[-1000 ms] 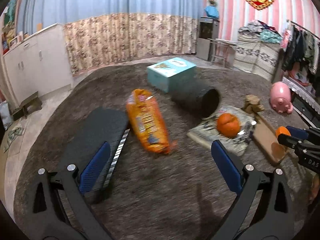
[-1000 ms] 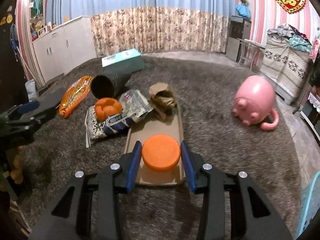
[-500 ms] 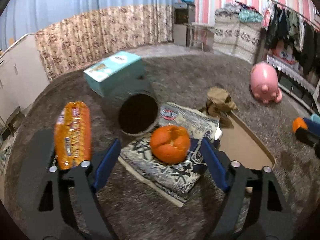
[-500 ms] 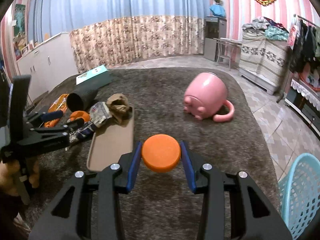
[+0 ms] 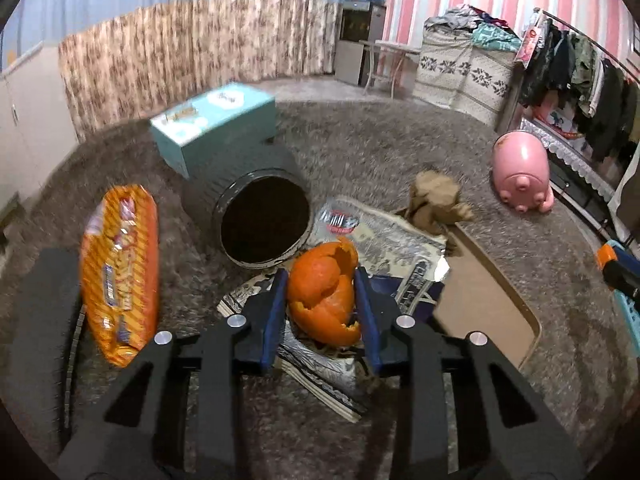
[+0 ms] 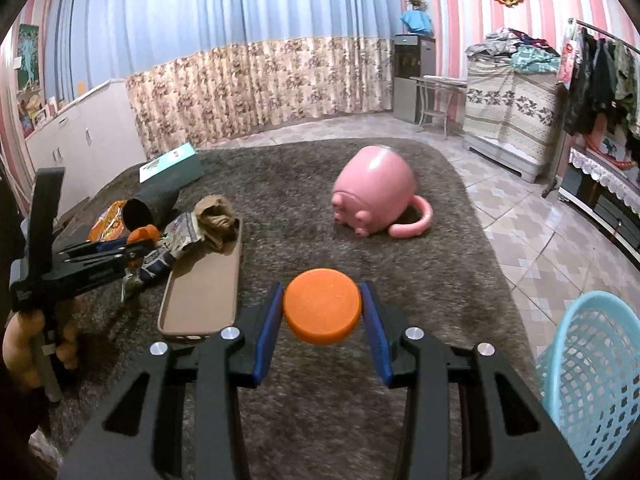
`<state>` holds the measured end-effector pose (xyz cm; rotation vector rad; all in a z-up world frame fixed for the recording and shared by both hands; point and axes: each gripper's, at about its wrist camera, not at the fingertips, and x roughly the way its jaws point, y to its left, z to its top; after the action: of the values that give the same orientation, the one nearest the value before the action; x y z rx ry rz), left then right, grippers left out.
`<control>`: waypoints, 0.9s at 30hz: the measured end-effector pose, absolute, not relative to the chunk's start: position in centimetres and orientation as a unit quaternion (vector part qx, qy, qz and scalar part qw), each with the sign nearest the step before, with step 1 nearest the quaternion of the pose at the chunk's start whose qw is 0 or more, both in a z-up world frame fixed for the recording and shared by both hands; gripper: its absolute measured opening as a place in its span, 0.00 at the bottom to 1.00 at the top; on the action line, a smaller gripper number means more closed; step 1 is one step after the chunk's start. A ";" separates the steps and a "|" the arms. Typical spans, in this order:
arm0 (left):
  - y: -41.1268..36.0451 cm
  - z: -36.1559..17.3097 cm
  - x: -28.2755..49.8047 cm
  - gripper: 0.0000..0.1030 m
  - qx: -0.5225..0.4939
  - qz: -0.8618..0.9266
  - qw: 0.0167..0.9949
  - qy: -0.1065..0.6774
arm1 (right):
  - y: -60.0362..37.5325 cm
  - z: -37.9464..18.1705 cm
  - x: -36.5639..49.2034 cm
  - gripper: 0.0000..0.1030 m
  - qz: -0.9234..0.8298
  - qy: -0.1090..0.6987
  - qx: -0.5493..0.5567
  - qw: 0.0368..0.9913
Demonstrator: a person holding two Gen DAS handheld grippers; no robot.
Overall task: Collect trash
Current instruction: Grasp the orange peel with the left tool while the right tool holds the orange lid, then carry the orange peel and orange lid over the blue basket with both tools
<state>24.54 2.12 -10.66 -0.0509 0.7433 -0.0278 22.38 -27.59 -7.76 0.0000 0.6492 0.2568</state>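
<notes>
My left gripper (image 5: 320,280) is shut on an orange peel (image 5: 324,296) that rests on a printed snack wrapper (image 5: 384,240) on the grey carpet. My right gripper (image 6: 322,304) is shut on a flat orange lid (image 6: 322,310) and holds it above the carpet. A light blue mesh basket (image 6: 592,376) stands at the lower right of the right wrist view. An orange snack bag (image 5: 120,272) lies to the left of the peel. A crumpled brown paper (image 5: 436,204) lies at the far end of a brown tray (image 5: 484,300).
A dark cylindrical bin (image 5: 256,208) lies on its side behind the peel, a teal box (image 5: 216,124) behind it. A pink pig-shaped mug (image 6: 376,196) lies on the carpet. A dark flat board (image 5: 40,320) lies at the left. Tiled floor (image 6: 540,232) borders the carpet on the right.
My left gripper swung right from the snack bag to the orange peel and closed on it. My right gripper carried the orange lid rightward away from the tray, bringing the blue basket into view.
</notes>
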 end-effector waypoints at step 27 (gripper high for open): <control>-17.2 -2.0 21.2 0.31 0.018 -0.163 0.952 0.258 | -46.4 -4.2 13.2 0.39 -0.151 0.253 0.023 0.955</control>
<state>21.19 -17.21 -2.05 0.0376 0.5235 -0.3312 13.17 -46.36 -4.20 0.0458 0.5128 -0.3070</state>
